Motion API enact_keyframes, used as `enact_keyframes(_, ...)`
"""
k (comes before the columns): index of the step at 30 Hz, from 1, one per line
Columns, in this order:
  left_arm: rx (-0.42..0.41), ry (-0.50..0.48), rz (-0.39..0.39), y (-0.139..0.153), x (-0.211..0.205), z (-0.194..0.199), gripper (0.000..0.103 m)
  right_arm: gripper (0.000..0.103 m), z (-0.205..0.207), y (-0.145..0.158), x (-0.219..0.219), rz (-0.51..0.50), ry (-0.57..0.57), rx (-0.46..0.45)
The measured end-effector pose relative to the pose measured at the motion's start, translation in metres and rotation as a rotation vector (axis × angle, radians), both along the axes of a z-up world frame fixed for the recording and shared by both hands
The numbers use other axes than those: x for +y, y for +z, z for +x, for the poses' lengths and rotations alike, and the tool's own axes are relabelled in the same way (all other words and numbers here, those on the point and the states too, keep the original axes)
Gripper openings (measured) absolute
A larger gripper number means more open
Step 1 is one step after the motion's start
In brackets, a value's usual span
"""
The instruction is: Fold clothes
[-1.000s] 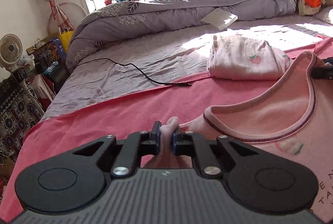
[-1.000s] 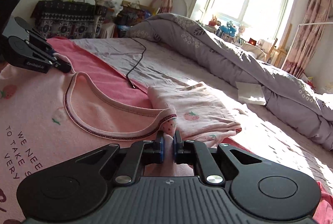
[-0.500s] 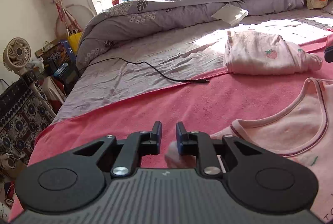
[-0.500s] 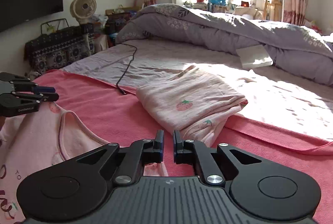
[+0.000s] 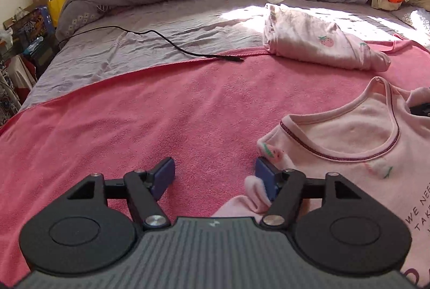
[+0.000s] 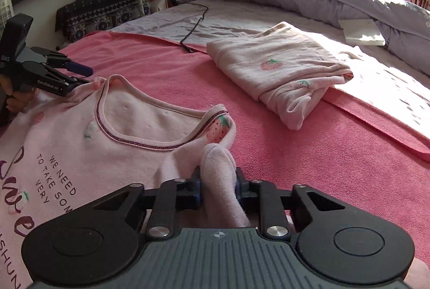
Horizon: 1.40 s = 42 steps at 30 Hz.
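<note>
pink top (image 6: 113, 138) lies flat on the red blanket (image 5: 166, 111), neckline toward the far side of the bed, body running back toward the person. left gripper (image 5: 215, 176) has just been opening: jaws wide apart, shoulder cloth lying against the right pad only. right gripper (image 6: 218, 188) has just been closing and is clamped on a bunched fold at the other shoulder. only the right view shows the printed text down the front and the hand (image 6: 16, 98) on the left tool. folded garment (image 5: 319, 44) sits beyond, near a black cable (image 5: 172, 43).
</note>
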<state>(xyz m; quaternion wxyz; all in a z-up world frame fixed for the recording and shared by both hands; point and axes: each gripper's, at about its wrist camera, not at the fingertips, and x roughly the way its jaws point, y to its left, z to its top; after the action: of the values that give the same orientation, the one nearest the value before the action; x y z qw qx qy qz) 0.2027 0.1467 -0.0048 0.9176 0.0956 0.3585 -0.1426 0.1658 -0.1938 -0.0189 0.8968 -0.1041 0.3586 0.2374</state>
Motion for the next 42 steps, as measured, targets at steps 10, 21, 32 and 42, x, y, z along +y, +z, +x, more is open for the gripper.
enact_keyframes(10, 0.085, -0.085, 0.007, -0.009, -0.003, -0.012, 0.077, 0.016, -0.009, 0.007, -0.006, 0.031, -0.029, -0.028)
enact_keyframes(21, -0.172, 0.083, 0.087, 0.040, -0.031, -0.074, 0.013, 0.014, -0.056, 0.048, 0.001, -0.098, -0.122, -0.378)
enact_keyframes(32, -0.651, 0.126, 0.236, 0.130, -0.056, -0.162, 0.020, 0.013, -0.140, 0.104, 0.017, -0.209, -0.226, -0.916)
enact_keyframes(42, -0.830, 0.157, 0.322, 0.135, -0.075, -0.180, 0.018, 0.013, -0.143, 0.110, 0.016, -0.247, -0.276, -1.040)
